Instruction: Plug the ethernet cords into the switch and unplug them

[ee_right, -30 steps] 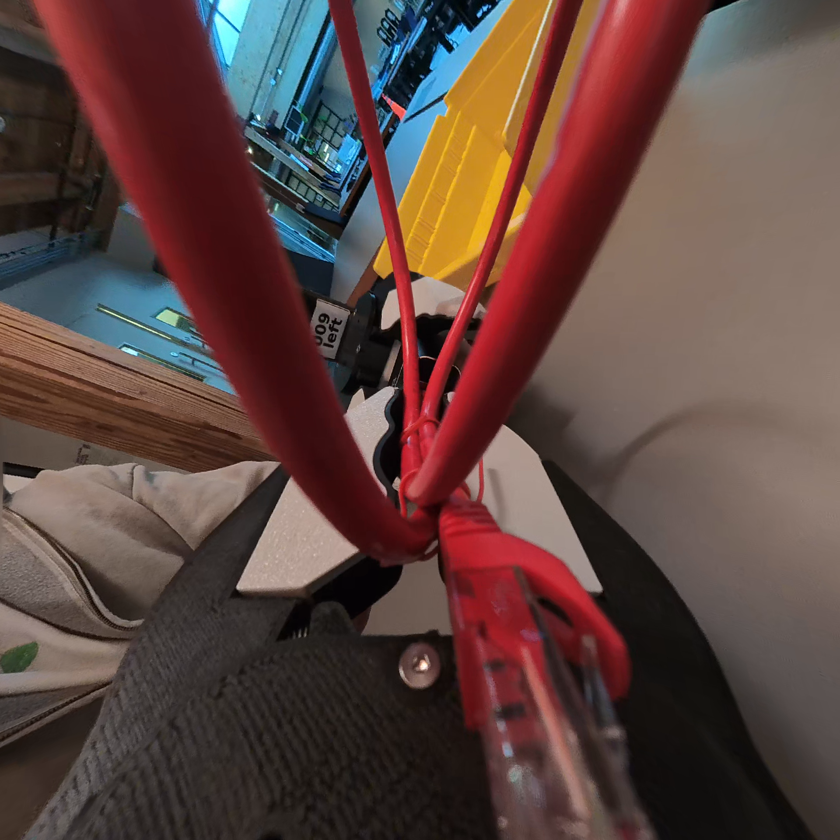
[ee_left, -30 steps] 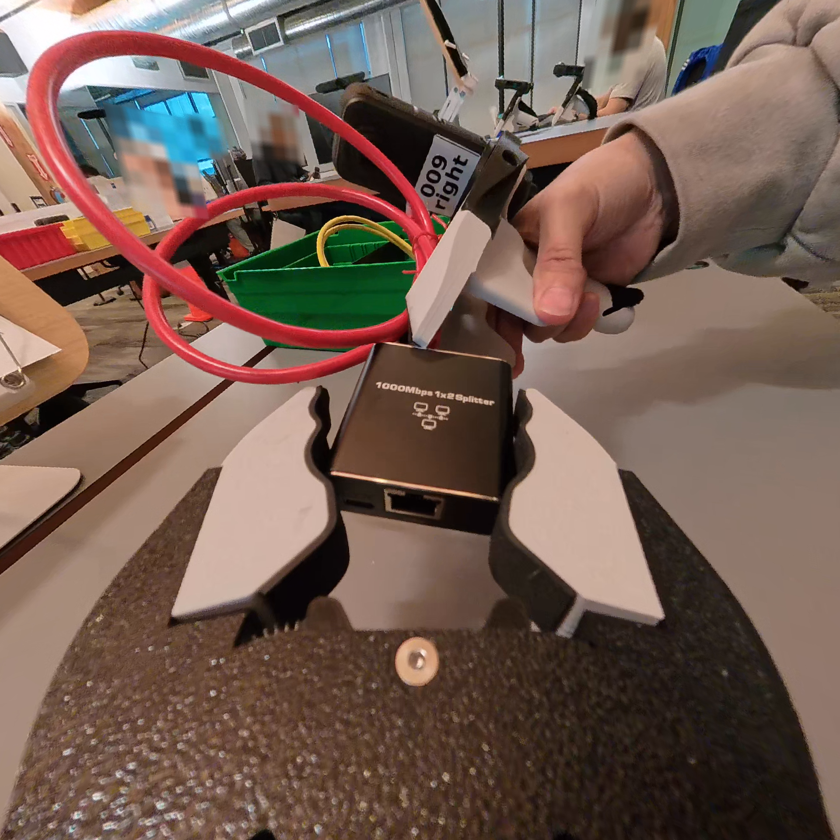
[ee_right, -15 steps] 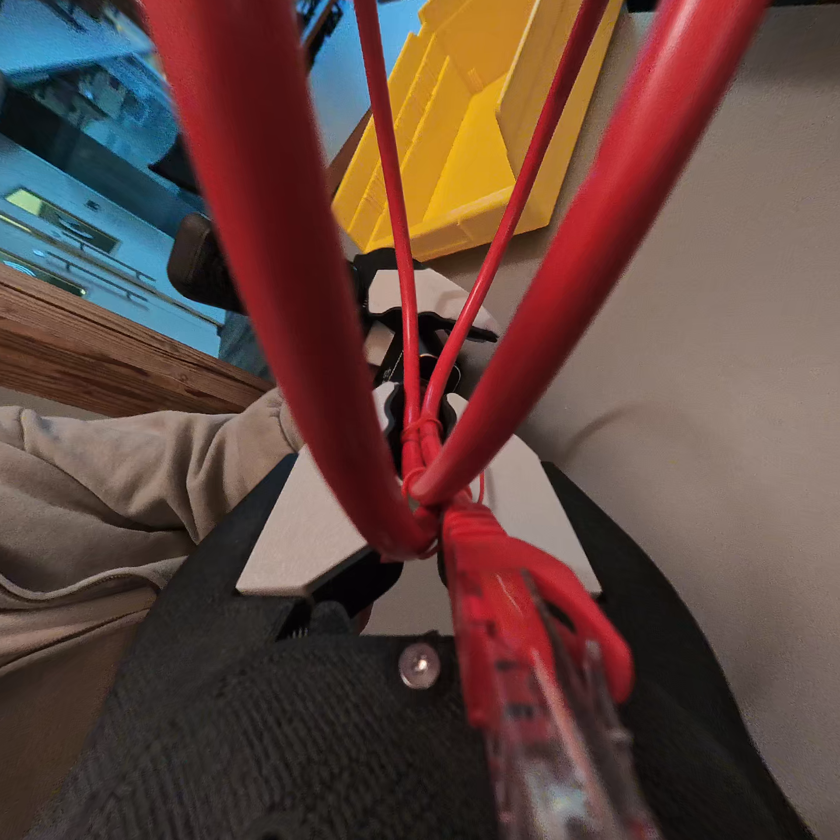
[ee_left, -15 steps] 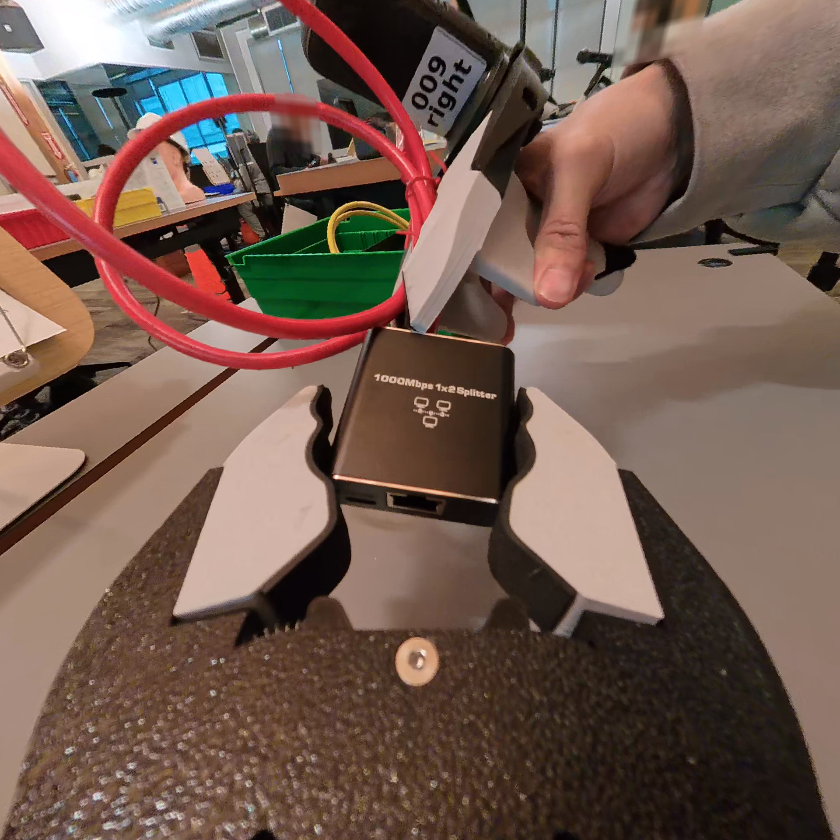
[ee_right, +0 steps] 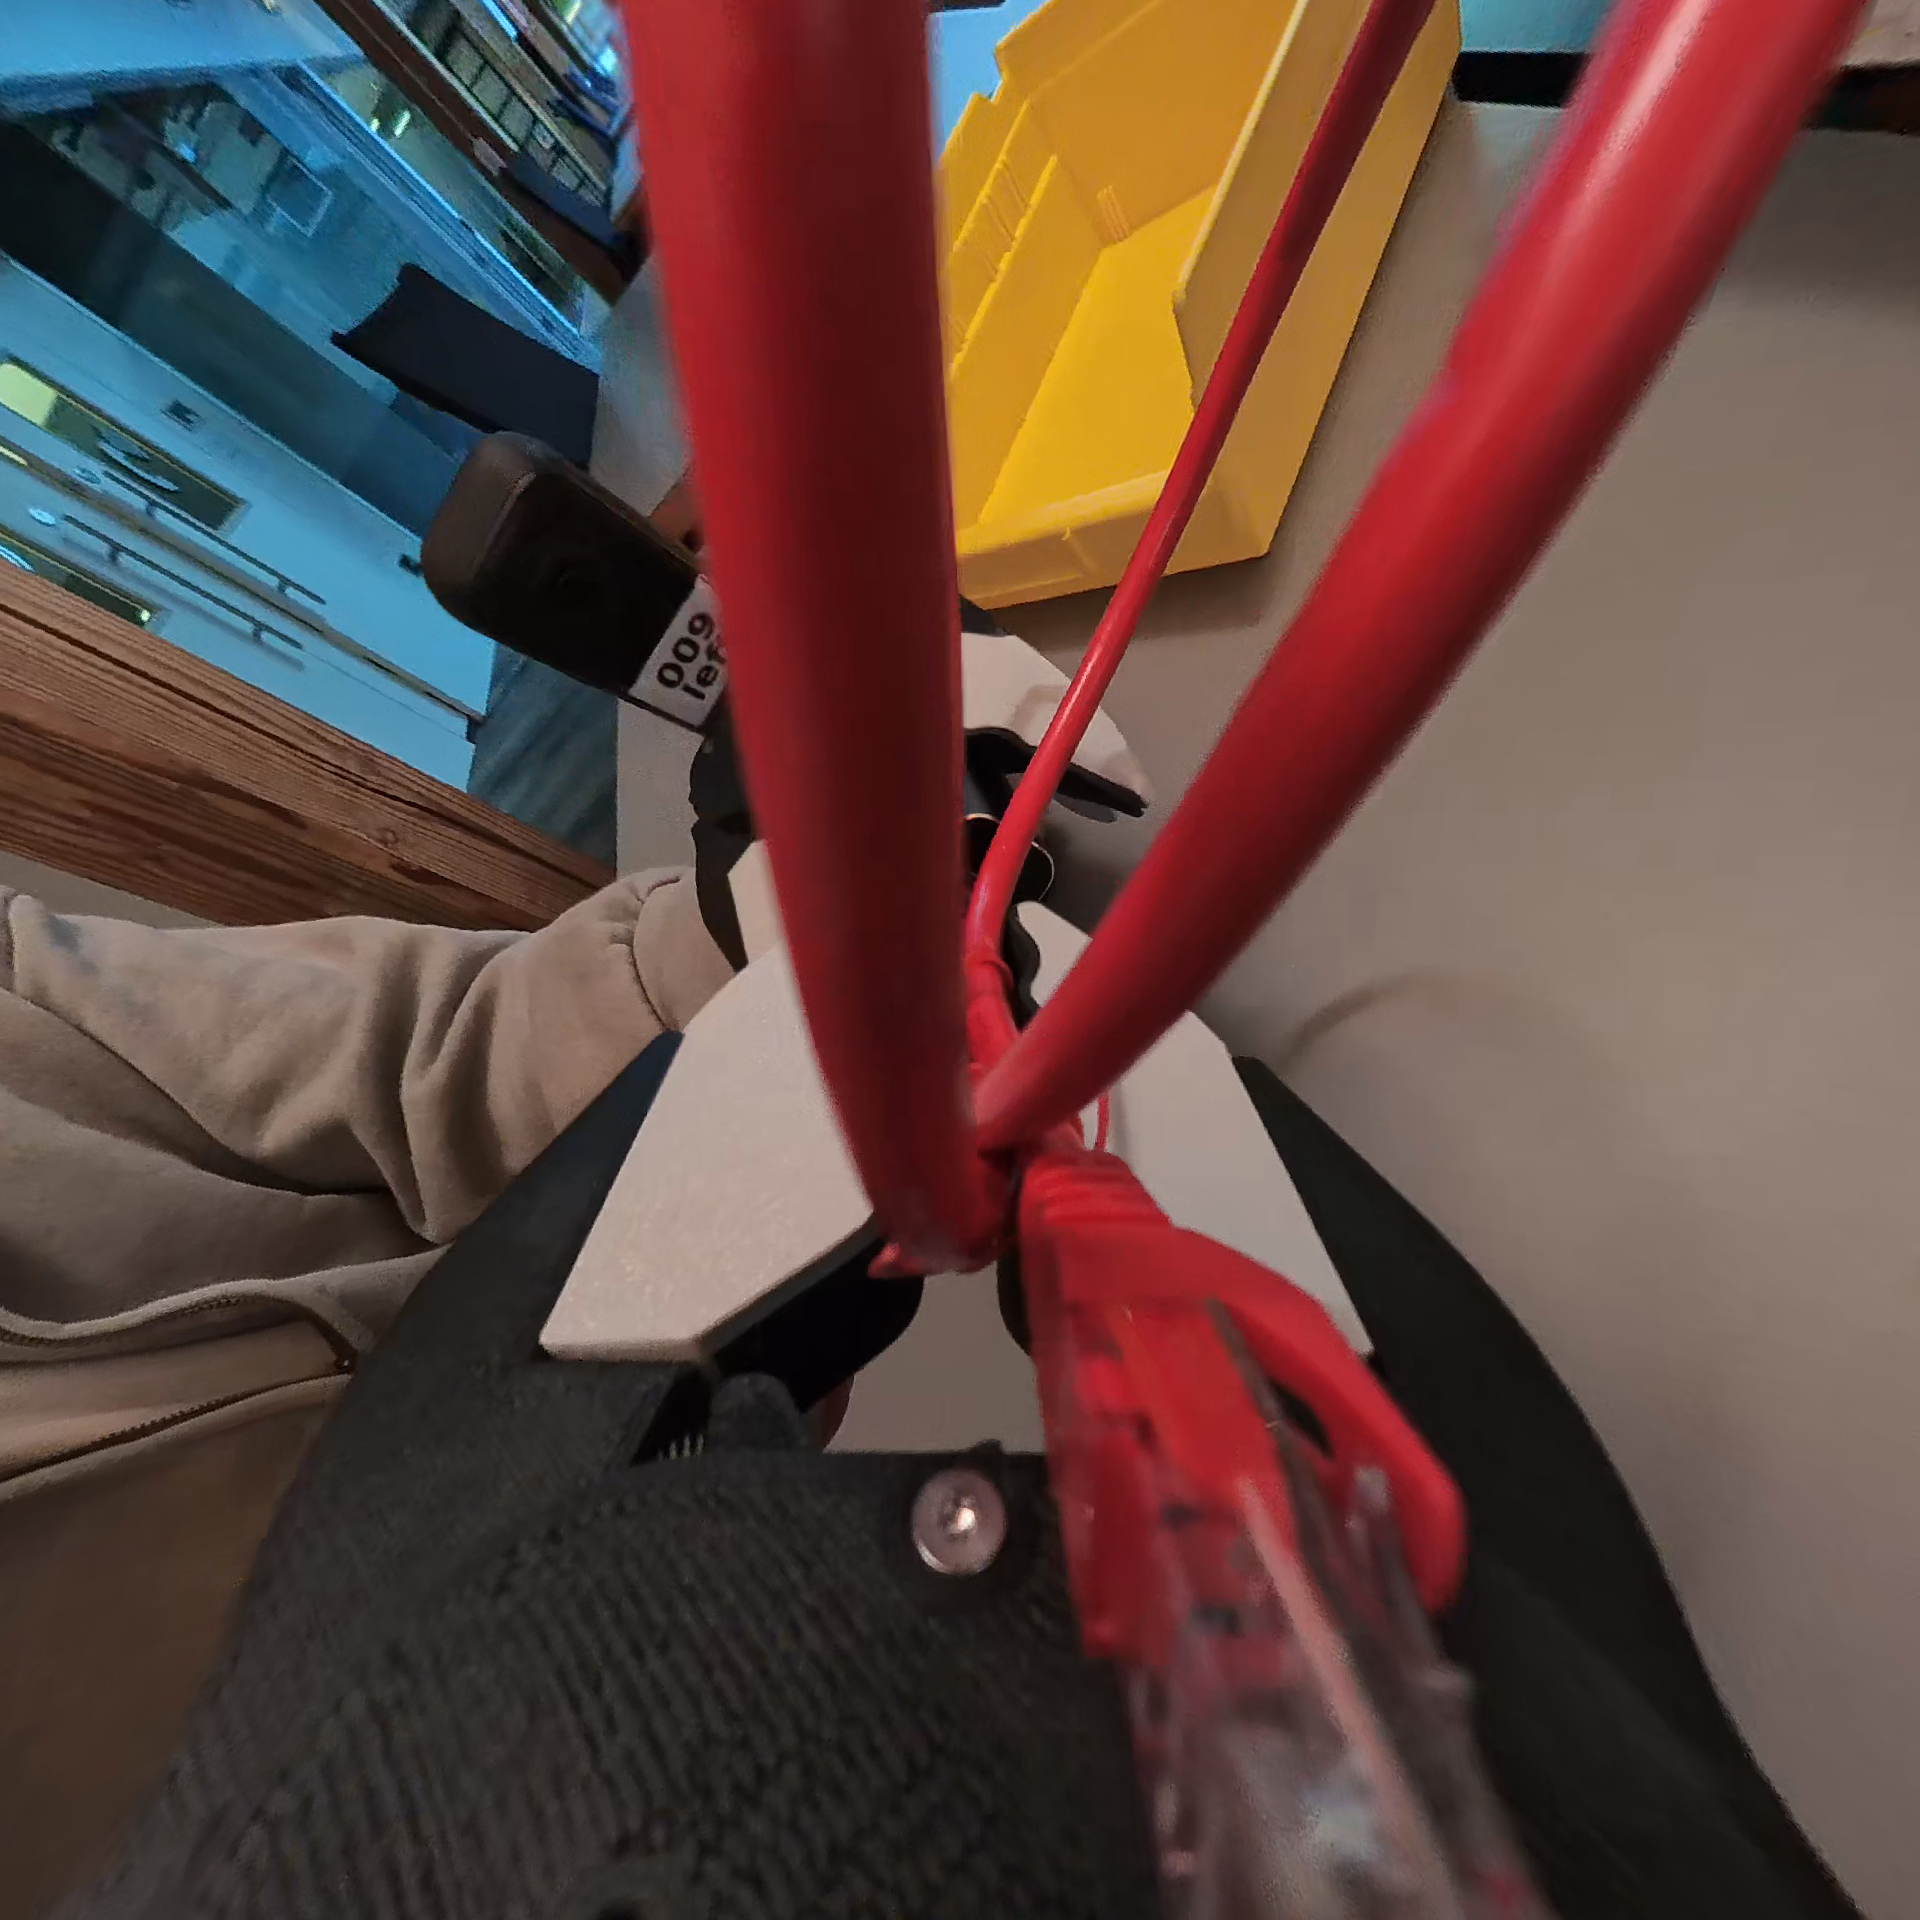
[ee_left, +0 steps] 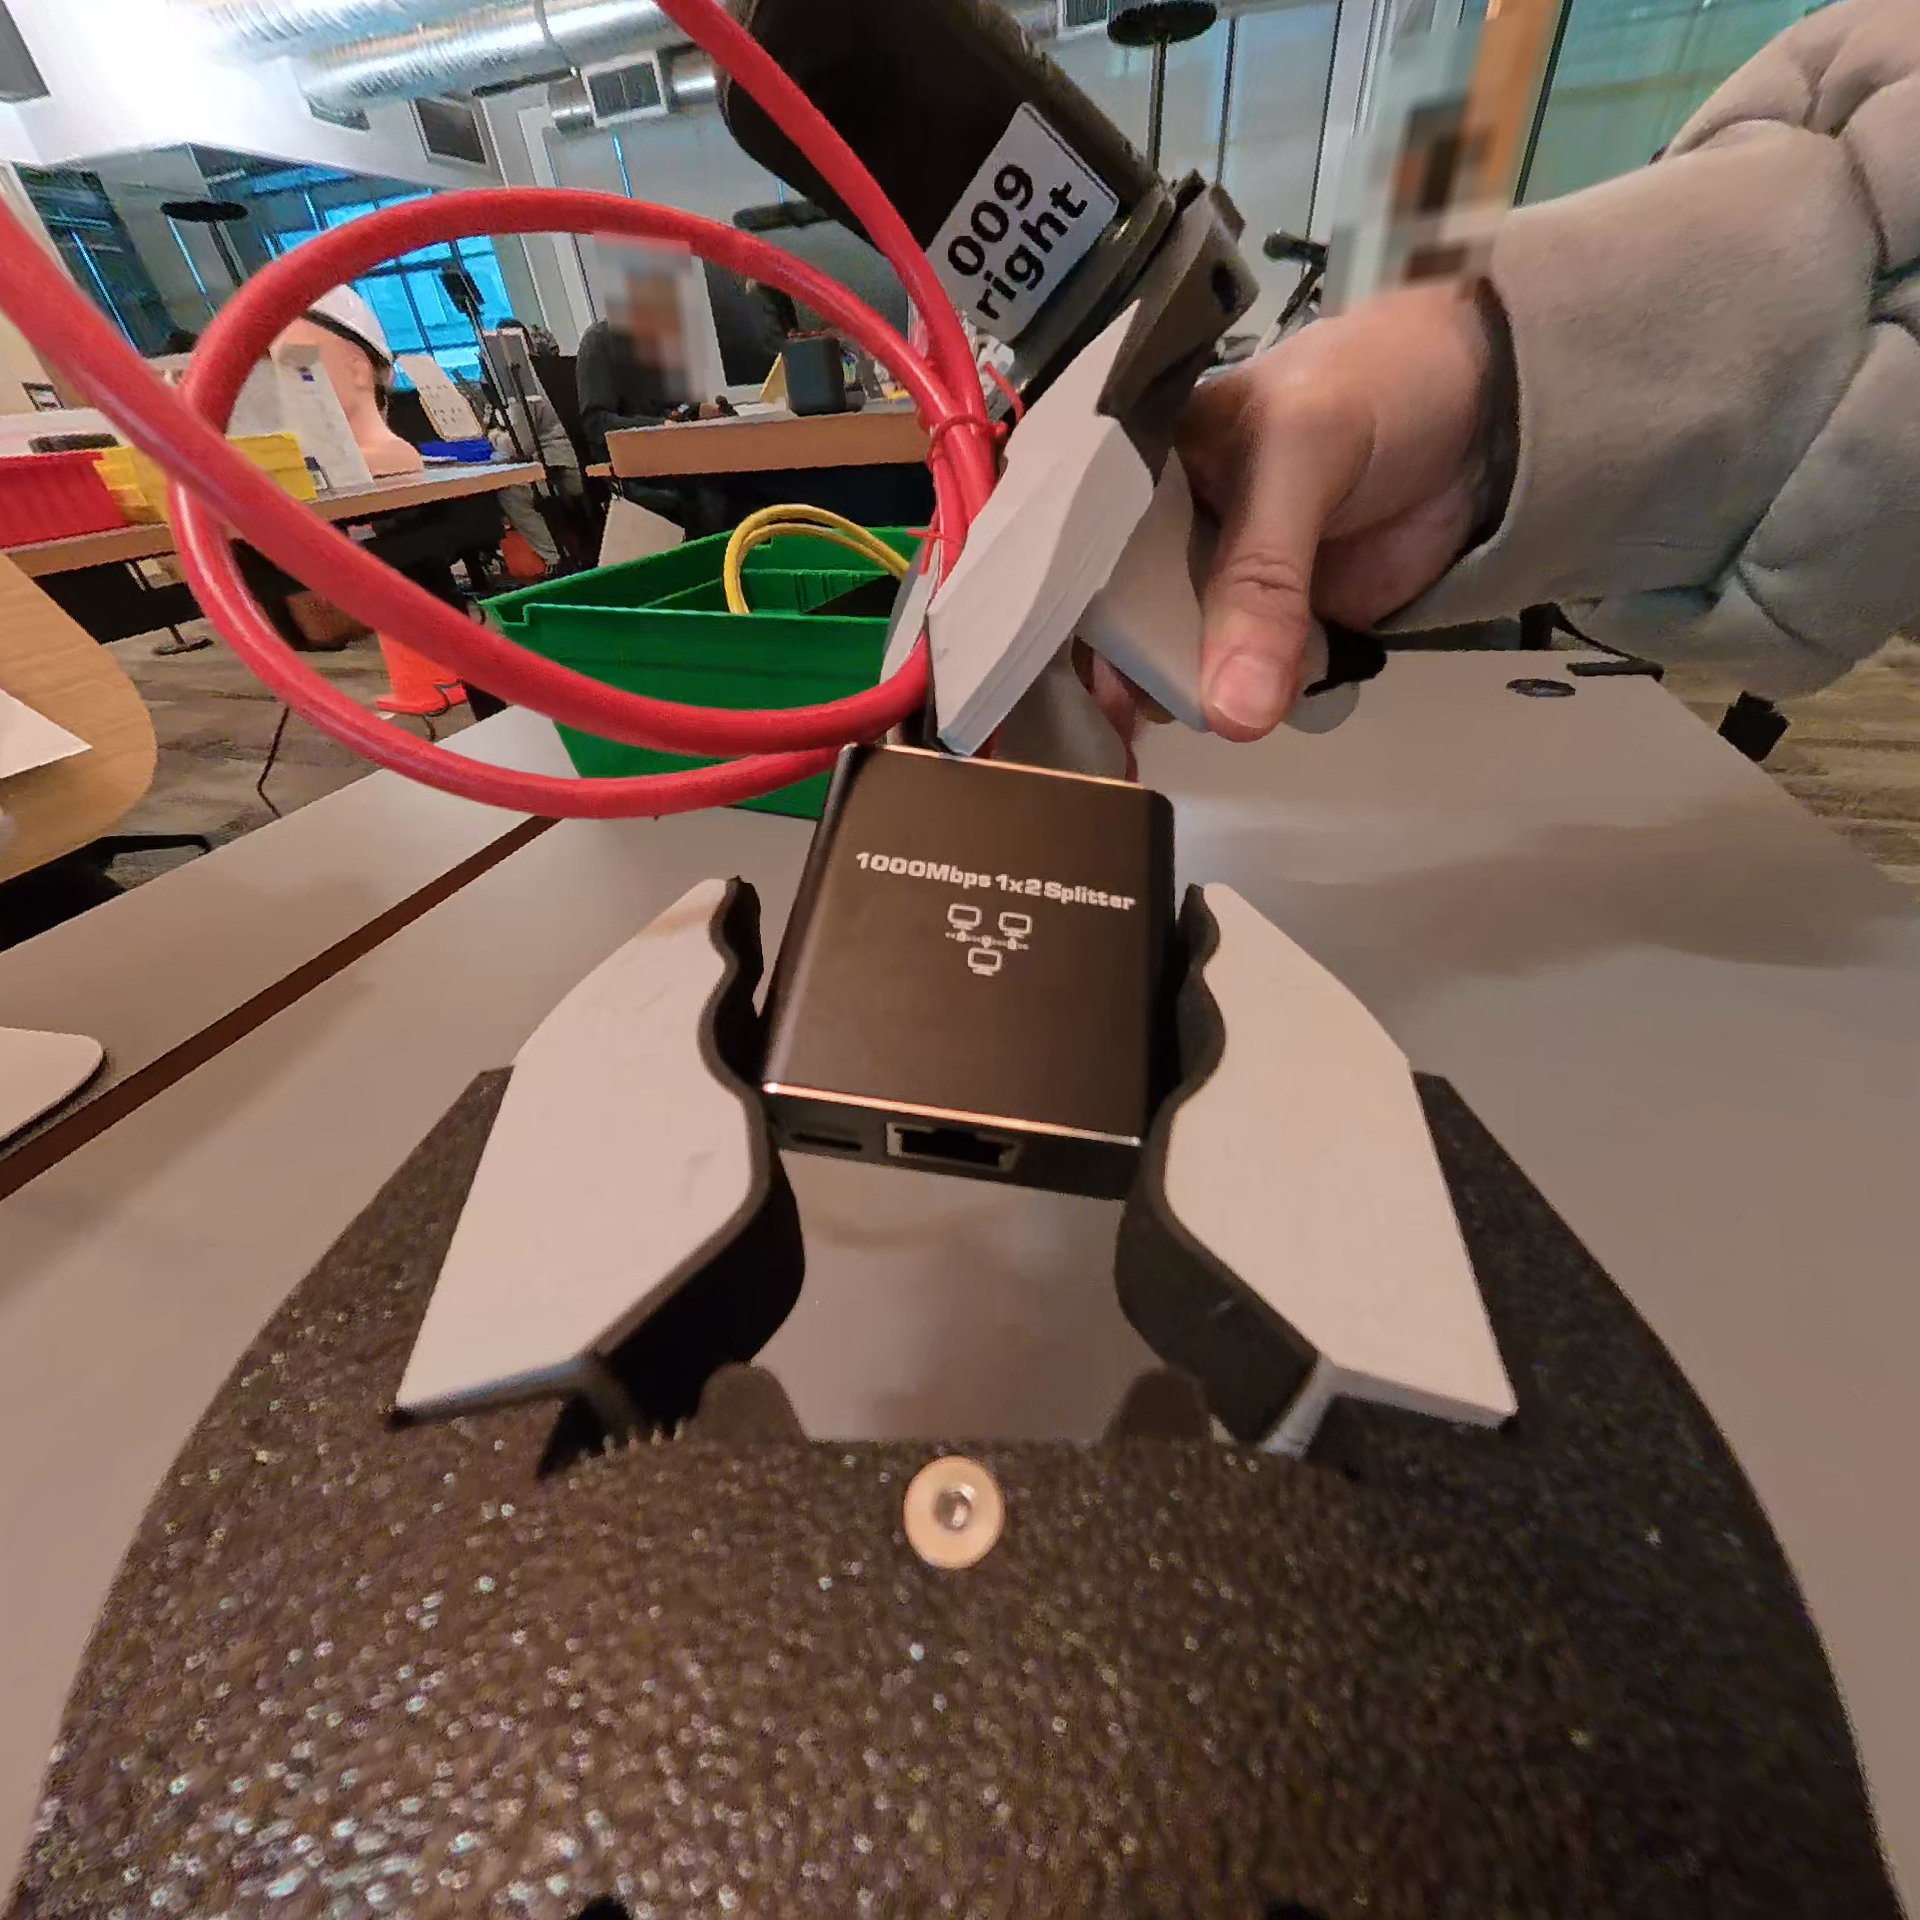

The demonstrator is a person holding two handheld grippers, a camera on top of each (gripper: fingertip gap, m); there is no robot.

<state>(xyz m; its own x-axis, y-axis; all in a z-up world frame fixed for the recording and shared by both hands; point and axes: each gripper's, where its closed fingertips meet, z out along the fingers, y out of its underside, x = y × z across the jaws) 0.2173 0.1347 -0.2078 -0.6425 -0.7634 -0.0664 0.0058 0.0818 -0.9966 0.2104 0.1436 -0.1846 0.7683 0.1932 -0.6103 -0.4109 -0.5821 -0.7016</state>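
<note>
Your left gripper held the black switch by its two long sides. The jaws were closed in just wide enough to pinch the box, and the box sat a little above the grey table. Its long way ran from near to far. One port faced back at you, and the far end pointed at your other tool.

Your right gripper was at that far end, coming down from above and a bit to the right. Your right hand was on its handle. Its tips were right at the far top edge of the switch, so it was the nearer one for the plug job. I could not see if the plug was in a port yet.

That gripper's jaws were almost closed on the red cord, near where the loops were tied together. A spare red plug hung loose, close to the camera. A green bin sat far back, and a yellow bin lay on the table.
</note>
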